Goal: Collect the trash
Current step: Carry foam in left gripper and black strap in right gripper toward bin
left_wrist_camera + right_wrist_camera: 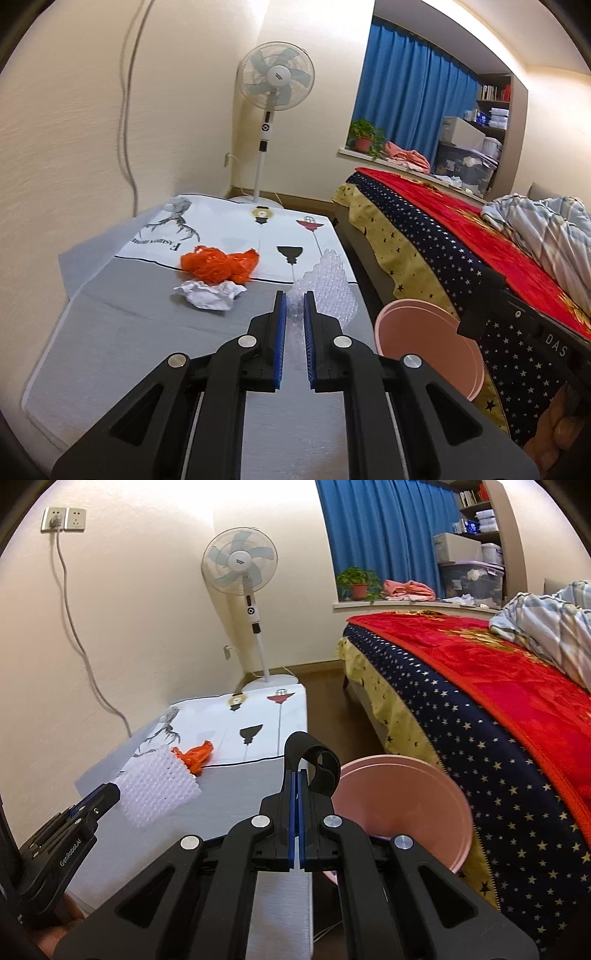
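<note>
My left gripper [294,306] is shut on a piece of clear bubble wrap [327,290], held above the grey-and-white cloth-covered table [129,332]. A crumpled orange plastic bag [218,267] and a ball of white paper [210,293] lie on the table beyond it. My right gripper [298,775] is shut on a black strap handle [317,762]. A round pink bin [402,805] hangs just past it, between table and bed. The right wrist view also shows the left gripper [110,794] with the bubble wrap [159,790] and part of the orange bag [195,758].
A bed with a red blanket and a starred cover [480,709] runs along the right. A standing fan [275,79] is in the far corner. A grey cable [81,646] hangs down the left wall. The window sill holds a potted plant [364,136].
</note>
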Action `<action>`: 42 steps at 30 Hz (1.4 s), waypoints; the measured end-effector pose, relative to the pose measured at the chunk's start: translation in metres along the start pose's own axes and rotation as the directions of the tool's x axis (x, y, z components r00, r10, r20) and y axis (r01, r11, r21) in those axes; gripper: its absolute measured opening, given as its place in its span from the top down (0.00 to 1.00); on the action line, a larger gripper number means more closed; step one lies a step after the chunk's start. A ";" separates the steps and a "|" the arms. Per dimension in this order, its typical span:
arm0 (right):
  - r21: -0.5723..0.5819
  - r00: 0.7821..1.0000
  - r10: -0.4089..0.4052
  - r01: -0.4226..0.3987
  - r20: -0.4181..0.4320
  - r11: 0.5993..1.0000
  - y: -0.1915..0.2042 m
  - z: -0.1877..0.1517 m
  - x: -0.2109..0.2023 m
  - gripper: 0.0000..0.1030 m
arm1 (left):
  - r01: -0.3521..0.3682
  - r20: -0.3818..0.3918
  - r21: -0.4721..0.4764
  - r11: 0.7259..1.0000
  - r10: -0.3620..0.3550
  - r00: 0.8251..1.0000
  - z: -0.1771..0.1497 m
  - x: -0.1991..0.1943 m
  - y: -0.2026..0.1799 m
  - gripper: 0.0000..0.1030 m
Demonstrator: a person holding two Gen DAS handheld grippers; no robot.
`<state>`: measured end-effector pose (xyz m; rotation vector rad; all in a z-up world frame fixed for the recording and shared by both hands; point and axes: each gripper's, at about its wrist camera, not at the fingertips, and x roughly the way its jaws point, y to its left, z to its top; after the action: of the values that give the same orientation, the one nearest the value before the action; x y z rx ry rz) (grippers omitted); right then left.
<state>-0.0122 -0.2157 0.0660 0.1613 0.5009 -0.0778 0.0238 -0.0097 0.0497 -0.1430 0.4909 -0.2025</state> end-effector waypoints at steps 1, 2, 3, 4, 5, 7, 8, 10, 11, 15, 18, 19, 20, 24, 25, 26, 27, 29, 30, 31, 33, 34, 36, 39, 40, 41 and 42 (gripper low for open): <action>-0.001 1.000 -0.005 0.005 0.000 1.000 -0.001 0.000 0.000 0.99 | 0.004 -0.001 0.000 1.000 -0.004 1.000 -0.001 0.000 -0.002 0.91; 0.000 1.000 -0.011 0.011 0.000 1.000 -0.003 -0.001 0.000 0.99 | 0.009 -0.002 0.000 1.000 -0.009 1.000 -0.003 0.001 -0.005 0.91; 0.002 1.000 -0.015 0.015 0.000 1.000 -0.005 -0.001 0.000 0.99 | 0.014 -0.002 -0.001 1.000 -0.014 1.000 -0.004 0.002 -0.006 0.91; 0.005 1.000 -0.020 0.020 0.001 1.000 -0.007 -0.001 0.000 0.99 | 0.017 -0.003 -0.001 1.000 -0.017 1.000 -0.005 0.003 -0.007 0.91; 0.007 1.000 -0.025 0.025 0.002 1.000 -0.008 -0.001 -0.001 0.99 | 0.021 -0.004 -0.001 1.000 -0.021 1.000 -0.006 0.004 -0.008 0.91; 0.010 0.999 -0.032 0.032 0.004 0.999 -0.011 -0.002 -0.001 0.99 | 0.026 -0.006 0.003 1.000 -0.026 1.000 -0.007 0.005 -0.011 0.91; 0.010 0.999 -0.035 0.035 0.003 0.999 -0.012 -0.002 -0.001 0.99 | 0.029 -0.008 0.007 1.000 -0.029 1.000 -0.008 0.007 -0.014 0.91; 0.007 0.999 -0.040 0.040 0.001 0.999 -0.012 -0.002 0.000 0.99 | 0.031 -0.009 0.014 0.999 -0.031 0.999 -0.009 0.009 -0.016 0.91; 0.008 0.999 -0.043 0.043 0.001 0.999 -0.013 -0.002 0.001 0.99 | 0.033 -0.008 0.016 0.999 -0.033 0.999 -0.010 0.009 -0.017 0.91; 0.014 0.999 -0.051 0.051 0.002 0.999 -0.014 -0.003 0.002 0.99 | 0.039 -0.007 0.019 0.999 -0.039 0.999 -0.010 0.010 -0.020 0.91; 0.015 0.999 -0.054 0.054 0.003 0.998 -0.014 -0.003 0.002 0.99 | 0.043 -0.005 0.024 0.999 -0.043 0.999 -0.010 0.011 -0.022 0.91; 0.014 0.998 -0.056 0.055 0.003 0.998 -0.014 -0.003 0.002 0.99 | 0.042 -0.005 0.026 0.999 -0.042 0.999 -0.010 0.011 -0.022 0.91; 0.014 0.998 -0.055 0.055 0.003 0.998 -0.013 -0.004 0.002 0.99 | 0.041 -0.004 0.029 0.999 -0.041 0.999 -0.010 0.011 -0.022 0.91; 0.013 0.998 -0.057 0.057 0.004 0.998 -0.013 -0.004 0.001 0.99 | 0.042 -0.001 0.035 0.999 -0.042 0.999 -0.010 0.011 -0.023 0.91; 0.013 0.998 -0.058 0.058 0.005 0.998 -0.014 -0.004 0.001 0.99 | 0.041 -0.001 0.033 0.999 -0.041 0.999 -0.010 0.011 -0.023 0.91; 0.013 0.998 -0.060 0.060 0.005 0.998 -0.014 -0.005 0.001 0.99 | 0.042 -0.002 0.032 0.999 -0.042 0.999 -0.011 0.011 -0.023 0.91; 0.014 0.998 -0.061 0.061 0.004 0.998 -0.015 -0.005 0.001 0.99 | 0.043 -0.002 0.032 0.999 -0.043 0.999 -0.010 0.011 -0.022 0.91; 0.015 0.998 -0.064 0.064 0.003 0.998 -0.016 -0.005 0.001 0.99 | 0.044 -0.003 0.031 0.999 -0.044 0.999 -0.010 0.012 -0.022 0.91; 0.015 0.998 -0.066 0.065 0.003 0.998 -0.017 -0.005 0.001 0.99 | 0.043 -0.002 0.032 0.999 -0.043 0.999 -0.010 0.011 -0.023 0.91; 0.015 0.998 -0.066 0.066 0.004 0.998 -0.017 -0.005 0.002 0.99 | 0.043 -0.002 0.032 0.999 -0.043 0.999 -0.010 0.011 -0.023 0.91; 0.013 0.998 -0.068 0.068 0.004 0.998 -0.017 -0.005 0.002 0.99 | 0.045 -0.003 0.033 0.998 -0.045 0.999 -0.009 0.012 -0.024 0.91; 0.012 0.998 -0.069 0.069 0.003 0.998 -0.017 -0.004 0.002 0.99 | 0.045 -0.003 0.033 0.998 -0.045 0.999 -0.010 0.012 -0.024 0.91; 0.012 0.997 -0.071 0.071 0.003 0.997 -0.017 -0.004 0.002 0.99 | 0.045 -0.003 0.033 0.998 -0.045 0.999 -0.010 0.012 -0.024 0.91; 0.012 0.997 -0.073 0.073 0.002 0.997 -0.017 -0.005 0.002 0.99 | 0.047 -0.008 0.036 0.998 -0.047 0.999 -0.010 0.013 -0.025 0.91; 0.013 0.997 -0.074 0.074 0.001 0.997 -0.018 -0.005 0.003 0.99 | 0.049 -0.007 0.039 0.998 -0.048 0.999 -0.010 0.013 -0.027 0.91; 0.013 0.997 -0.075 0.075 0.001 0.997 -0.019 -0.005 0.003 0.99 | 0.050 -0.007 0.040 0.998 -0.050 0.999 -0.010 0.013 -0.028 0.91; 0.014 0.997 -0.077 0.077 0.001 0.997 -0.019 -0.004 0.003 0.99 | 0.051 -0.008 0.043 0.998 -0.051 0.999 -0.010 0.013 -0.029 0.91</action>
<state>-0.0136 -0.2341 0.0581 0.1553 0.5055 -0.1564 0.0256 -0.0420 0.0407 -0.1126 0.4893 -0.2635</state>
